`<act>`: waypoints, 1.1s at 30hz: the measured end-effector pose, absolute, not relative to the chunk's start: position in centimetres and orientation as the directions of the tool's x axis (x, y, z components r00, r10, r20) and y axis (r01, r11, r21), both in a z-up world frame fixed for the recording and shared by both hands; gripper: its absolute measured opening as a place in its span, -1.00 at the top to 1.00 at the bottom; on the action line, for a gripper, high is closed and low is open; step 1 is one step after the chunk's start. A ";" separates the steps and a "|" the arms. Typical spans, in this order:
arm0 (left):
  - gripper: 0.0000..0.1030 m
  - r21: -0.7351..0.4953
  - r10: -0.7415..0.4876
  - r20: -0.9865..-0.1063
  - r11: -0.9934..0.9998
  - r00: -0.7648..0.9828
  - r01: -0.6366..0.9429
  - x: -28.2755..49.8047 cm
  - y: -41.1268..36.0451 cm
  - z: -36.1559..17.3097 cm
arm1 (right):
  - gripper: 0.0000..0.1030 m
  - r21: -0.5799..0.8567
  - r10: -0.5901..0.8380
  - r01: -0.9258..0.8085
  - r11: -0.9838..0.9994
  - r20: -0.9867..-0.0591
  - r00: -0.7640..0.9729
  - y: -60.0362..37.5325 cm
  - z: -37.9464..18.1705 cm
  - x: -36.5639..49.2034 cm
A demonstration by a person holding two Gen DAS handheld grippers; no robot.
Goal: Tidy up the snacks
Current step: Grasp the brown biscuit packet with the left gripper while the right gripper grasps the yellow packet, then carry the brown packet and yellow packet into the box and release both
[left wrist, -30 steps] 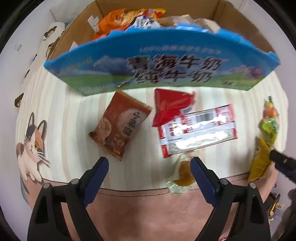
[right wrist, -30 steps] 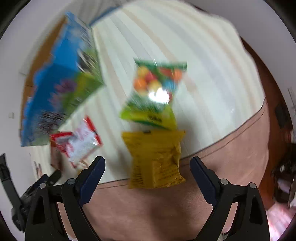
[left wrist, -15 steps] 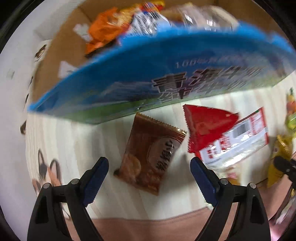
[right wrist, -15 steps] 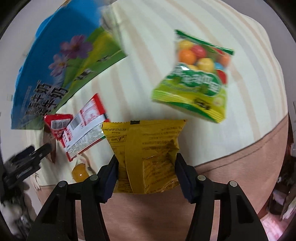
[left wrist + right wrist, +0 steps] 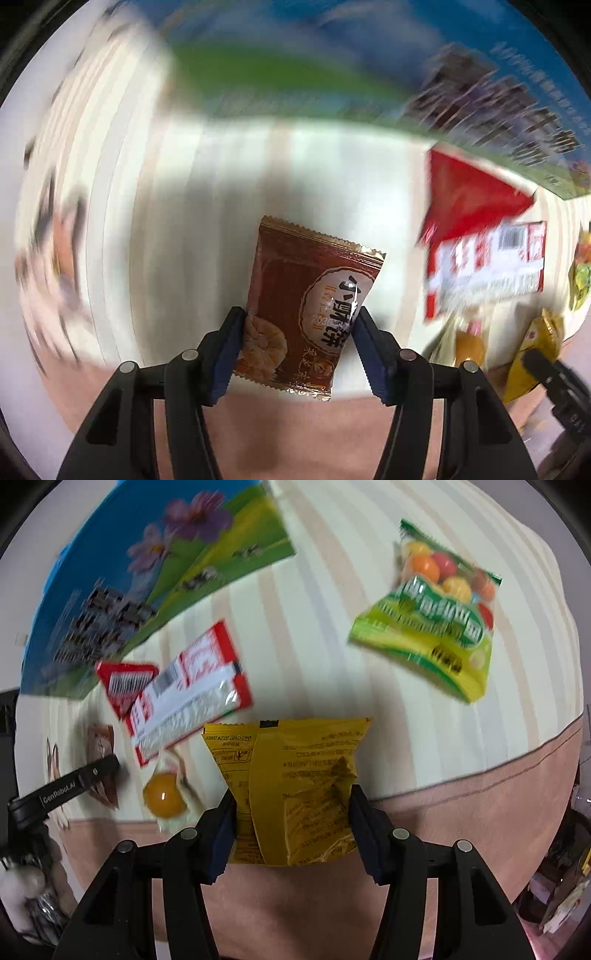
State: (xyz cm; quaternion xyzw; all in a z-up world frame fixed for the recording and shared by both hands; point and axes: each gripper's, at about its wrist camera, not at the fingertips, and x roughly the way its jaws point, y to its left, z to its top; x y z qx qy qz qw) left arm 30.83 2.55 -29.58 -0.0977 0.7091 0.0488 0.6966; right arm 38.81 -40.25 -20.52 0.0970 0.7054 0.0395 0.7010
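Brown packet, yellow packet, seemingly striped cloth

My left camera sits on the left tongs and looks straight down, very close to the striped surface. My right camera does the same from the right tongs. Both see the red-and-white packet and the blue box.

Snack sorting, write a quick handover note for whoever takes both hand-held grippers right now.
Left hand-held gripper: just closed on the brown biscuit packet.
Right hand-held gripper: just closed on the yellow packet.
Still on the striped cloth: red-and-white packet, small red packet, green candy bag, clear-wrapped yellow sweet.
Left: box both held packets in the blue carton, then the rest.
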 end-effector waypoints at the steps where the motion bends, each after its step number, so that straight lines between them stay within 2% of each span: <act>1: -0.10 -0.085 -0.094 -0.995 0.966 -0.025 -0.245 29.6 3.1 -29.9 | -0.15 0.193 0.194 0.072 0.979 -0.981 -0.007 -40.0 -20.6 38.4; 4: -0.10 -0.113 -0.130 -0.991 0.945 -0.036 -0.306 26.5 3.8 -30.4 | -0.15 0.209 0.211 0.052 0.977 -0.977 -0.043 -39.6 -20.9 36.8; 11: -0.11 -0.063 -0.068 -0.998 0.968 -0.015 -0.243 26.5 2.6 -31.5 | -0.20 0.184 0.187 0.045 0.982 -0.979 -0.079 -38.2 -23.2 35.2; 13: -0.06 -0.056 -0.056 -0.998 0.973 0.008 -0.226 26.6 1.6 -30.7 | -0.11 0.172 0.173 0.026 0.985 -0.983 -0.063 -38.0 -23.0 34.9; 17: -0.04 -0.118 -0.115 -0.993 0.966 0.030 -0.230 25.8 0.7 -28.4 | 0.04 0.210 0.211 0.027 0.977 -0.977 -0.019 -37.3 -21.3 34.7; 21: -0.04 -0.209 -0.190 -0.976 0.950 0.102 -0.231 25.9 0.3 -23.9 | 0.05 0.298 0.297 0.045 0.953 -0.954 0.040 -37.9 -17.5 36.1; 27: -0.04 -0.359 -0.314 -0.920 0.915 0.235 -0.183 30.2 -0.5 -14.6 | 0.05 0.411 0.412 -0.042 0.910 -0.895 0.172 -37.0 -7.9 40.8; 31: -0.05 -0.349 -0.300 -0.908 0.928 0.294 -0.132 35.5 -0.6 -9.8 | 0.05 0.420 0.432 -0.102 0.902 -0.870 0.238 -35.5 -2.6 45.9; 33: -0.05 -0.334 -0.281 -0.909 0.933 0.308 -0.137 36.8 -0.1 -9.0 | 0.05 0.392 0.410 -0.119 0.912 -0.872 0.269 -36.1 -0.9 48.0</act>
